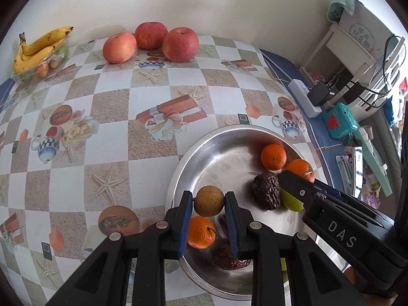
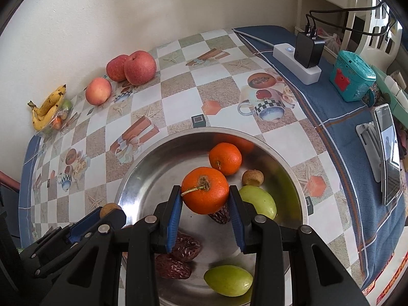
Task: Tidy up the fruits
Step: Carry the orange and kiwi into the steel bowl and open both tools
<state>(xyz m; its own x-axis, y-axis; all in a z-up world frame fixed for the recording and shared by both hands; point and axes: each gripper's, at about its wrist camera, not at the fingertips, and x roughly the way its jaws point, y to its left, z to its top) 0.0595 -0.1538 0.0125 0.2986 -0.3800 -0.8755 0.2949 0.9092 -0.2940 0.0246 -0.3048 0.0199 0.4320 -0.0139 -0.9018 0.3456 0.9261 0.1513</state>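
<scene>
The left hand-held gripper (image 1: 208,201) clamped a brown longan (image 1: 209,201) over the steel basin (image 1: 199,163). The right hand-held gripper (image 2: 205,193) gripped a tangerine (image 2: 205,190) above it, near the tabletop's (image 1: 114,117) front edge.

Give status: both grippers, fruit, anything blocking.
Left gripper shut on a brown longan. Right gripper shut on a stemmed tangerine. Both over the steel bowl, close together; more fruit underneath. Nothing blocking.
</scene>
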